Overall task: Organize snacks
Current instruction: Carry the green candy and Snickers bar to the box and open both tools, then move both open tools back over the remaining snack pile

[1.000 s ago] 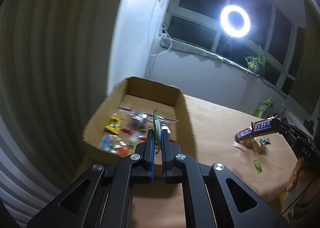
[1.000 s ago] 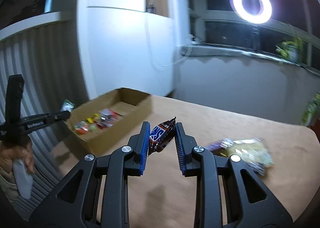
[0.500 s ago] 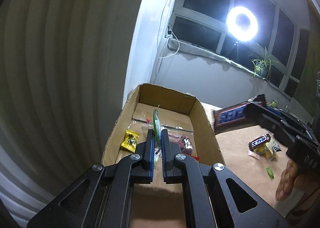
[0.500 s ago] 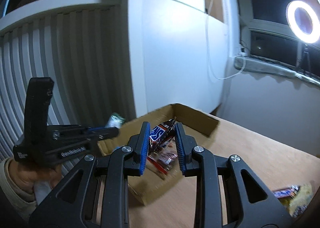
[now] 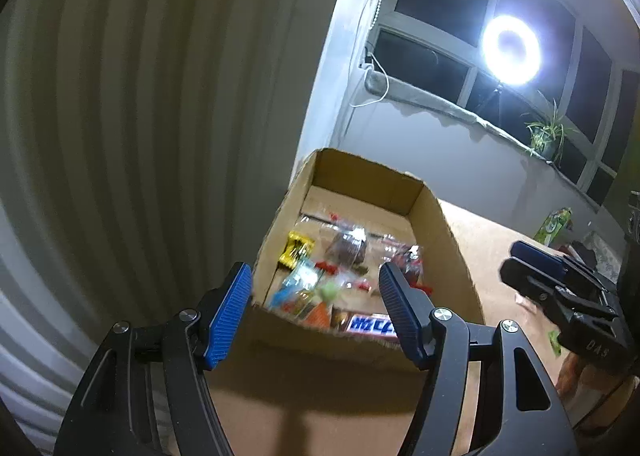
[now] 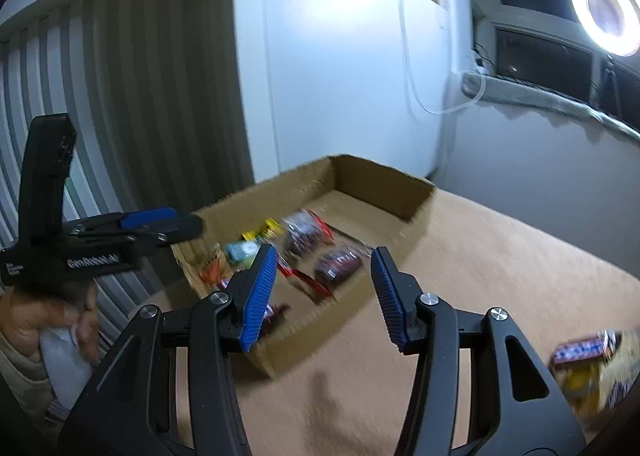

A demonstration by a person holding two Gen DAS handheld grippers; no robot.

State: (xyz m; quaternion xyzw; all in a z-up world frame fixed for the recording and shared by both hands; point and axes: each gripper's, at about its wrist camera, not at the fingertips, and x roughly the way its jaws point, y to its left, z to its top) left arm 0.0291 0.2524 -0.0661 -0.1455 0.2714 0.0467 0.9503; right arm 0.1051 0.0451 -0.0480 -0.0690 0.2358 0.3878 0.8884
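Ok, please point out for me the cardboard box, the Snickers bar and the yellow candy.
cardboard box (image 5: 456, 244): left wrist view, on its right wall.
Snickers bar (image 5: 370, 326): left wrist view, on the white lettering of the wrapper.
yellow candy (image 5: 297, 250): left wrist view, on the middle of the wrapper.

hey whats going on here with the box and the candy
A person with a gripper in each hand is sorting snacks into a cardboard box on a table. Both the left gripper and the right gripper are open and empty, poised at the box. A chocolate bar lies at its near end among other wrapped candies. More snacks wait on the table.
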